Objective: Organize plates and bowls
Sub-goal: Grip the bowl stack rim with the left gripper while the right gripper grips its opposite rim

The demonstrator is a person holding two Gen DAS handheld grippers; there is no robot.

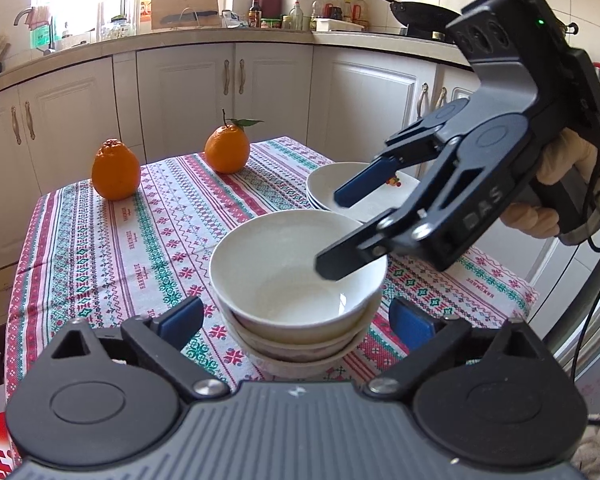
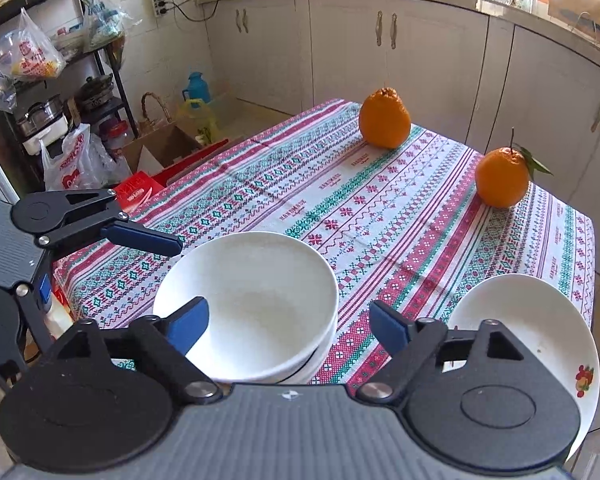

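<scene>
The left tongs (image 1: pixel 296 320) stand wide open and grip nothing; their blue pads sit on either side of the bowl stack (image 1: pixel 296 280) without touching it. The right tongs (image 1: pixel 336 232) are also spread wide and empty. Their lower finger reaches over the rim of the top bowl (image 2: pixel 248 304); contact with the rim cannot be determined. The upper finger hangs above the plate stack (image 1: pixel 324 184).

The bowl stack consists of three nested white bowls on the table (image 1: pixel 100 240), which carries a patterned cloth. The top bowl is empty. The plate stack lies just behind and to the right of the bowl stack, close to the table edge. The top plate (image 2: pixel 540 320) holds no food and carries a small fruit motif near its rim.

Two oranges (image 1: pixel 116 170) (image 1: pixel 227 148) stand well behind the bowl stack, at the far side of the table.

The number of plates is hard to make out: the right tongs cover part of the stack.
</scene>
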